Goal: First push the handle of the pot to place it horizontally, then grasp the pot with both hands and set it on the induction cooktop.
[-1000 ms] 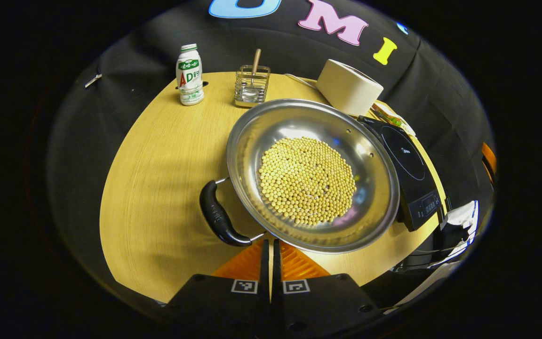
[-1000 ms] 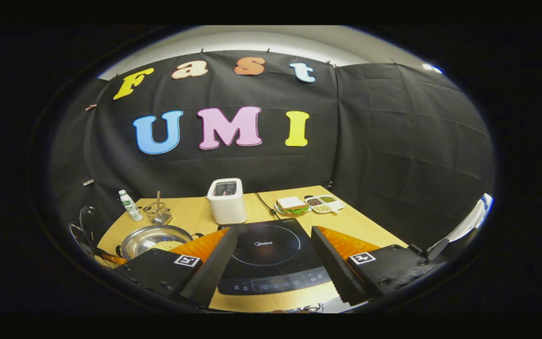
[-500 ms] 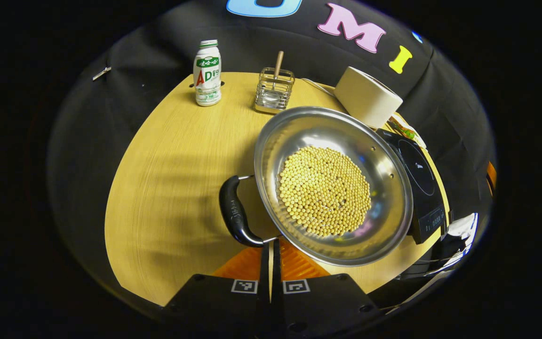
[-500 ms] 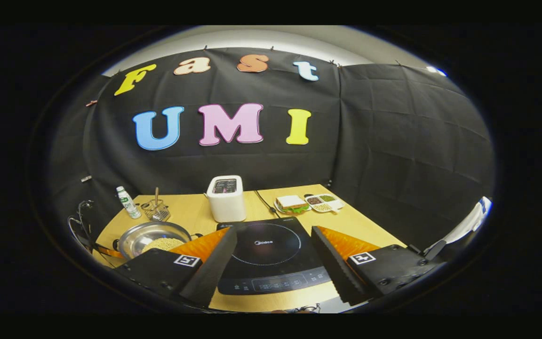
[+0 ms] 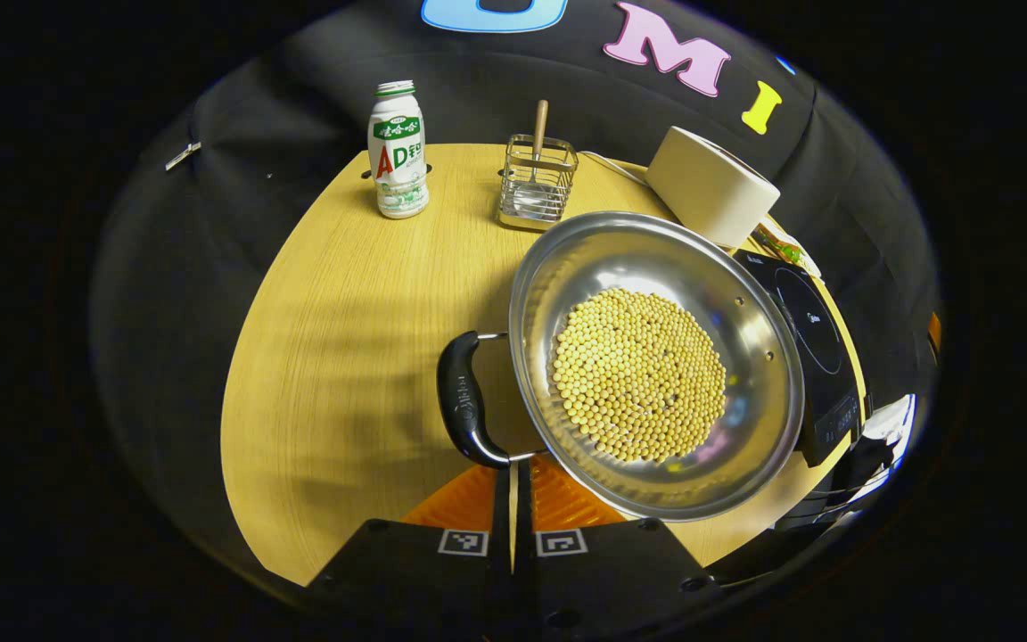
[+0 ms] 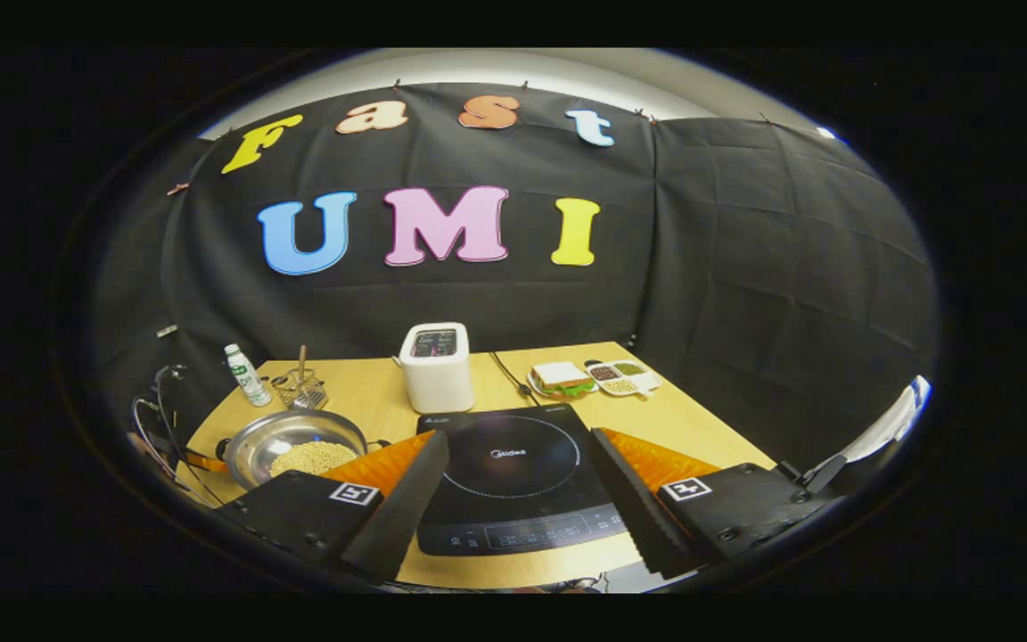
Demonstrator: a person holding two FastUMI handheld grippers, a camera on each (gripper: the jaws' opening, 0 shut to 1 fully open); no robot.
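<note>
A shiny steel pot (image 5: 750,339) holding a layer of yellow beans (image 5: 640,373) sits on the wooden table (image 5: 344,330). Its black loop handle (image 5: 464,410) points to the left in the left gripper view. My left gripper (image 5: 513,465) is shut with nothing between its fingers, its tips right by the near end of that handle and the pot's rim. The black induction cooktop (image 5: 812,325) lies just beyond the pot. In the right gripper view the pot (image 6: 286,437) is at the left of the cooktop (image 6: 513,468), and my right gripper (image 6: 518,446) hangs open over the cooktop's front.
A white drink bottle (image 5: 398,152) and a wire basket with a wooden-handled tool (image 5: 536,178) stand at the table's far edge. A white toaster (image 6: 438,366) stands behind the cooktop, with a sandwich plate (image 6: 562,379) and a small divided dish (image 6: 622,377) to its right.
The pot has turned: its black handle swung from the lower left round toward the left side. The left gripper followed, staying shut. The right gripper's view shifted only slightly.
</note>
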